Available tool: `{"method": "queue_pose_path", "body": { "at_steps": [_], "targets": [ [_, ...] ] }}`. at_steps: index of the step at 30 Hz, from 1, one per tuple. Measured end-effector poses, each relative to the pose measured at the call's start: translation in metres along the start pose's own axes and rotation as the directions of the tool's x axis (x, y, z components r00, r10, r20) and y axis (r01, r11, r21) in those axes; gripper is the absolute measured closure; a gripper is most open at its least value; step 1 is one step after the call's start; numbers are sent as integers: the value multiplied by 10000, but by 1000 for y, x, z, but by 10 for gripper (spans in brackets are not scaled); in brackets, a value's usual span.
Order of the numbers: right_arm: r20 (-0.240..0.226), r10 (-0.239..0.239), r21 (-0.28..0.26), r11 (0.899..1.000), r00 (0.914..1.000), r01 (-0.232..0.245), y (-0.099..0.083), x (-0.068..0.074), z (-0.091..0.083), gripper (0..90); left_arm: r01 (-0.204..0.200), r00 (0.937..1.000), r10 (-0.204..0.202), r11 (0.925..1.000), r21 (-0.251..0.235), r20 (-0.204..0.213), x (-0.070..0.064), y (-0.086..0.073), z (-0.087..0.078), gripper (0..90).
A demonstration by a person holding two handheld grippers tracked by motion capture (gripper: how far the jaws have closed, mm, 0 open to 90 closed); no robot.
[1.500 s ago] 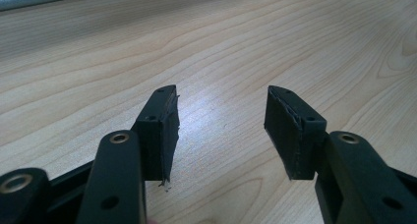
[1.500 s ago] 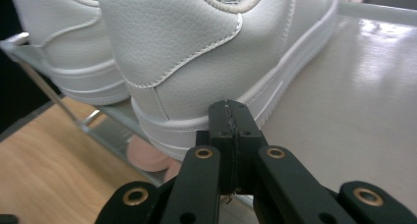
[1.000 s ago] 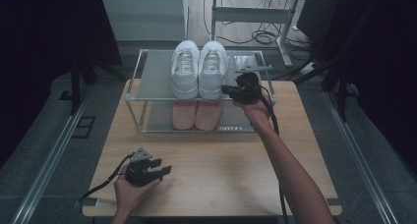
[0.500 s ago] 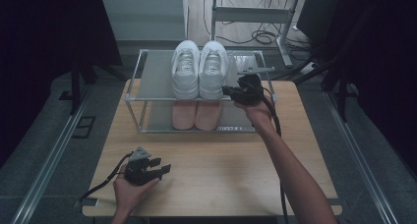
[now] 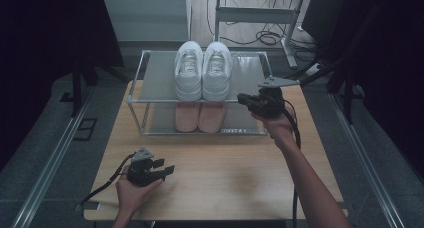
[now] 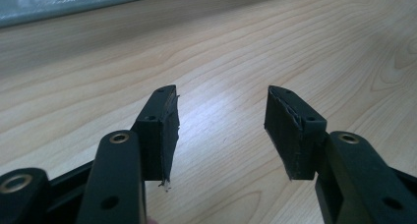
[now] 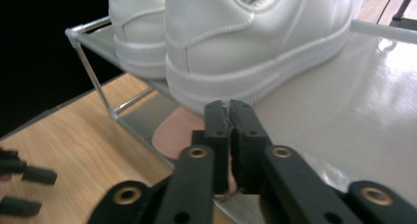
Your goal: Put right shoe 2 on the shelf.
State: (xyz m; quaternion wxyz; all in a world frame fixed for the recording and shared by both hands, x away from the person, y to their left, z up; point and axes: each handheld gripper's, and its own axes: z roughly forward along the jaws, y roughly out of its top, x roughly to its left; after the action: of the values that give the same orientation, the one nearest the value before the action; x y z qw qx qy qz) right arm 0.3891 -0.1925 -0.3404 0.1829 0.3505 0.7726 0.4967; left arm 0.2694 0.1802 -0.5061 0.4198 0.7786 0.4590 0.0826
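- Your right gripper [image 5: 243,98] hovered at the front right of the shoe rack [image 5: 250,75], level with the top shelf, its fingers [image 7: 218,117] pressed together with nothing between them.
- The pair of white sneakers [image 5: 202,70] stood side by side, touching, on that top shelf, heels toward you; in the right gripper view the nearer sneaker's [image 7: 255,47] heel sat just beyond your closed fingertips.
- A pair of pink shoes [image 5: 199,116] rested on the lower shelf directly beneath the white pair.
- Your left gripper [image 5: 166,168] rested low over the desk [image 5: 240,173] near its front left, well apart from the rack, fingers [image 6: 162,128] spread wide and empty above bare wood.
- Risk, as I judged it: with the right fingers closed, any push forward would have nudged the heel rather than taken hold of it, sliding the sneaker back or skewing it against its mate.
- The shelf surface looked smooth and glossy, so a shoe could have skated easily under a sideways bump.
- The rack's thin metal frame [image 7: 93,81] looked light; catching its front rail with the gripper might have shifted the whole rack and both pairs.
- Your left gripper was too far off to steady anything.
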Motion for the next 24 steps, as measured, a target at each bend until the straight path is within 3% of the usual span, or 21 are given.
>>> {"method": "queue_pose_path", "body": {
  "at_steps": [6,7,9,18,24],
  "targets": [
    [129,-310,108,9995,9994,309,-29,-2,-24,592,-95,9998,93,9999,125,174,-3,0,6,472],
    [149,-366,193,9992,9992,363,-42,-4,-31,546,-127,9998,124,9998,130,179,-3,0,6,472],
    [169,-316,209,9993,9994,312,-47,-4,-33,537,-133,9998,131,9999,86,166,-3,0,4,472],
    [170,43,258,9997,9998,-47,-109,-11,-52,502,-184,9998,183,9998,96,126,-4,1,4,472],
    [164,684,223,9974,9975,-688,-147,-22,-61,501,-186,9997,184,9997,172,152,-6,0,6,472]
  ]
}}
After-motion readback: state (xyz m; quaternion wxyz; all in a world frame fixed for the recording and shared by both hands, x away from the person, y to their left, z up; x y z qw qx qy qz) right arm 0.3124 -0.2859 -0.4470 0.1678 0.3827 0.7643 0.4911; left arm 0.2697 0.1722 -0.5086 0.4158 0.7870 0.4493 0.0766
